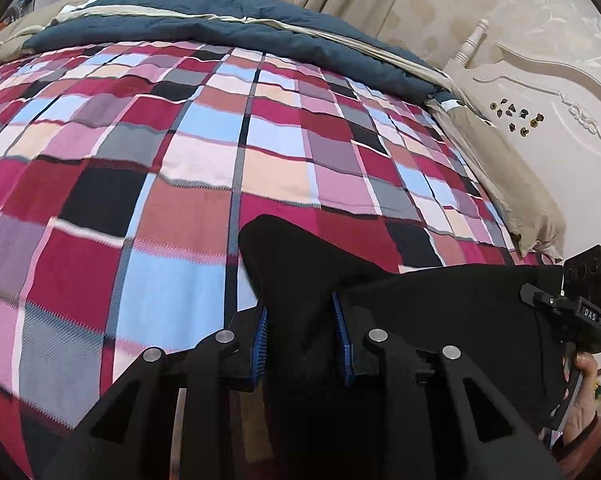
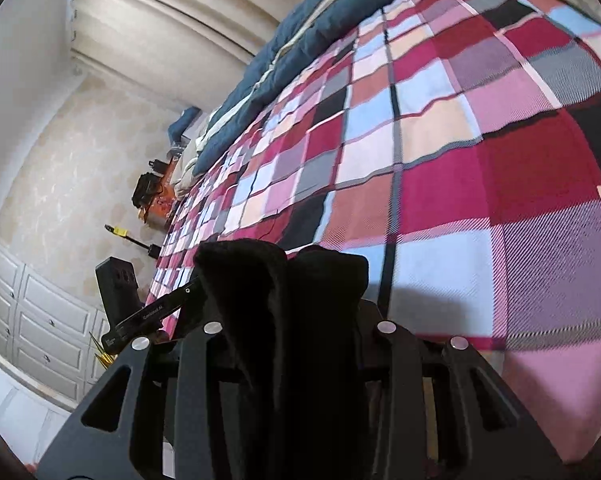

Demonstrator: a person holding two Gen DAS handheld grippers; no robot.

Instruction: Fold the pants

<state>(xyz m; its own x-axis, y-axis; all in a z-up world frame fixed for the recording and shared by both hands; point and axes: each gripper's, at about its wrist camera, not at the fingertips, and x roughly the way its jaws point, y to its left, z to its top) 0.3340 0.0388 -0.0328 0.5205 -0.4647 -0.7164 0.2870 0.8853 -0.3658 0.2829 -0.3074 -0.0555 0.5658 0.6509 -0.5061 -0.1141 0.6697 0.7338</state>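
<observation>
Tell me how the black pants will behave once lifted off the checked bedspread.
The black fabric pants will probably hang floppy: they bunch and droop between the left gripper fingers. Likely light and not slippery, since the right gripper holds its fold too.

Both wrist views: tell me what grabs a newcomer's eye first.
The checked bedspread in red, pink, blue and black fills both views. Low in each, black pants bunch between the fingers of the left gripper and the right gripper. A blue quilt lies along the bed's far edge.
</observation>
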